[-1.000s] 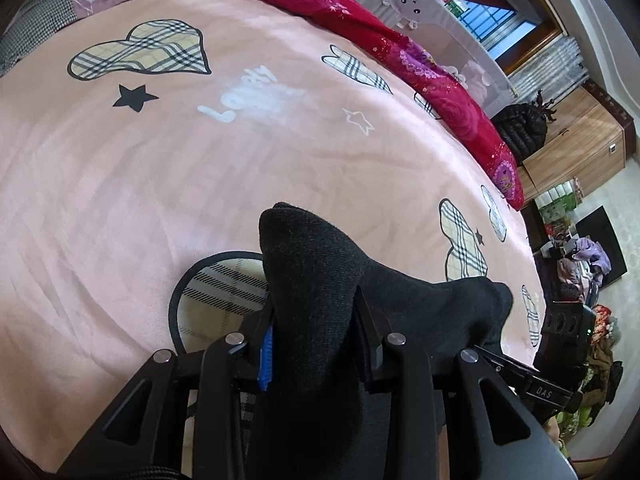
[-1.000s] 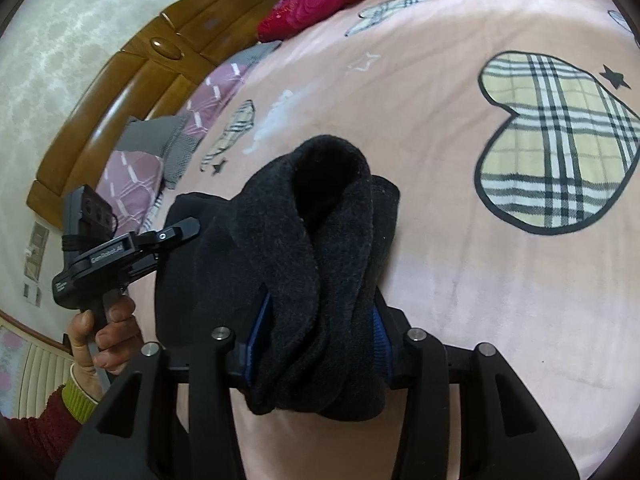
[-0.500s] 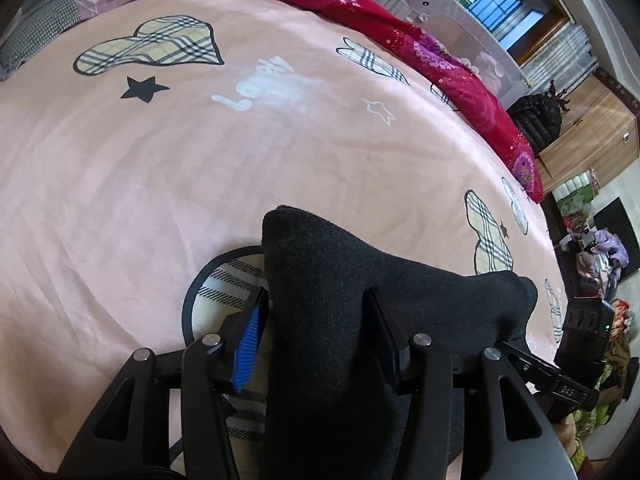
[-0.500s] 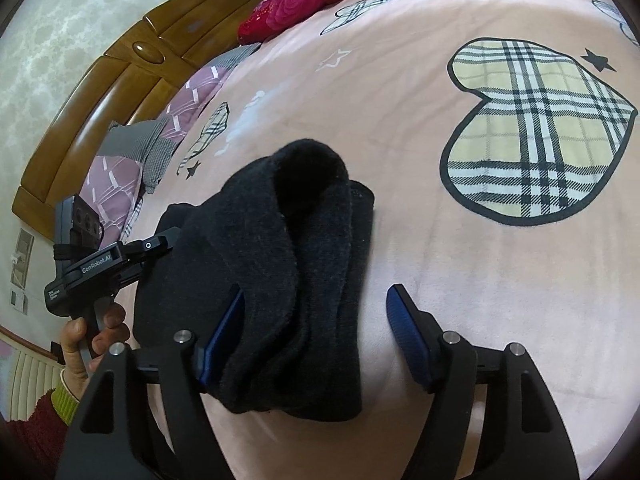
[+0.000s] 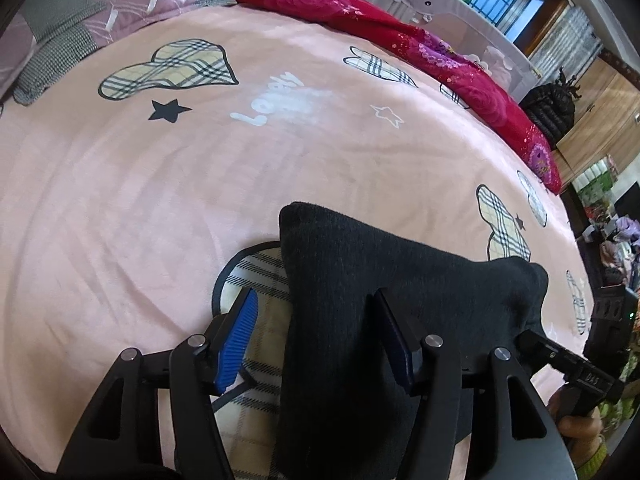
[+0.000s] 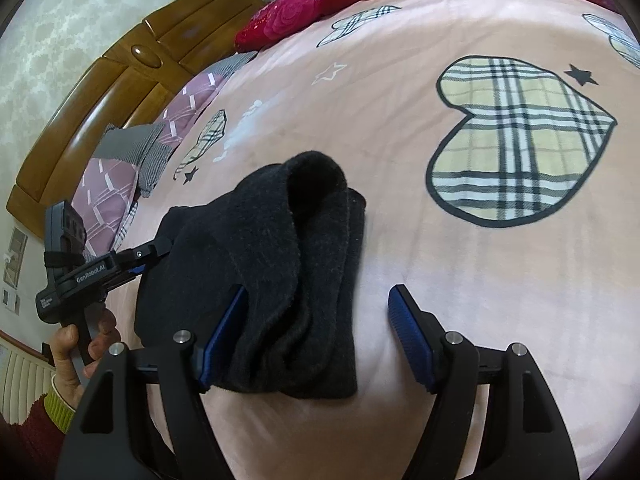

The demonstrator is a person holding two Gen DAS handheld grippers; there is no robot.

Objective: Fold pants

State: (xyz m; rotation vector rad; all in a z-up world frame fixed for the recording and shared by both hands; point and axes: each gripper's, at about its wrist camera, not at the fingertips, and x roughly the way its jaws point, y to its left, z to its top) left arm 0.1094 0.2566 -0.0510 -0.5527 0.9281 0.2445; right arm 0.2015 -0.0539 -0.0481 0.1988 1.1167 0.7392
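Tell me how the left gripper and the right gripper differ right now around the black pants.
The left gripper has the folded black pants against its right pad, while the right gripper has them against its left pad. The left gripper's jaws are opening; the right gripper's stand wide. Both have blue pads, and neither pinches the cloth.

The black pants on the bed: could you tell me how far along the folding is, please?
Mostly done: the black pants lie bundled in layers on the pink bedspread. The left hand-held gripper is opening and the right hand-held gripper stands open, neither gripping. Left: pulling both away, perhaps smoothing the bundle.
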